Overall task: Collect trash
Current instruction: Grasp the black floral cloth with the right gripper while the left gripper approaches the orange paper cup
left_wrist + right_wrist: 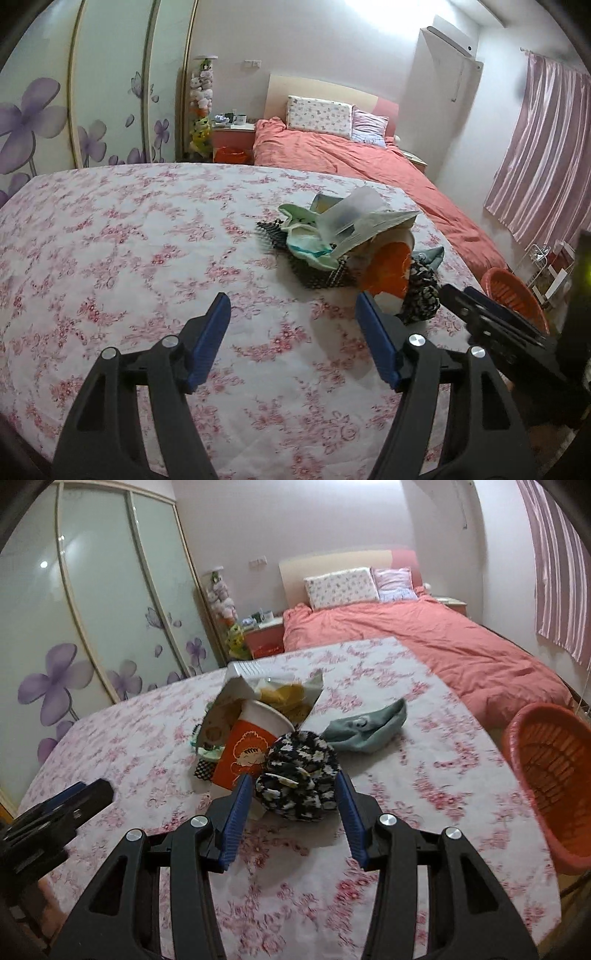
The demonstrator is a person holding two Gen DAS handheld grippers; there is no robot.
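Both grippers released: left gripper [293, 334] over bare tablecloth [110, 240], right gripper [291, 805] straddling the dark floral cloth [297, 775], near side of the heap. Risk: closing here takes cloth instead of the paper cup [245, 746] beside it; basket [554, 775] stands far right

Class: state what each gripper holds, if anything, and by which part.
Nothing is held. The left gripper is open over bare cloth; the right gripper is open around the dark floral bundle without gripping it.

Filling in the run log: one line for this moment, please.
stage: approach | left gripper: open, empty | right gripper: open, near black floral cloth | orange basket: at table edge
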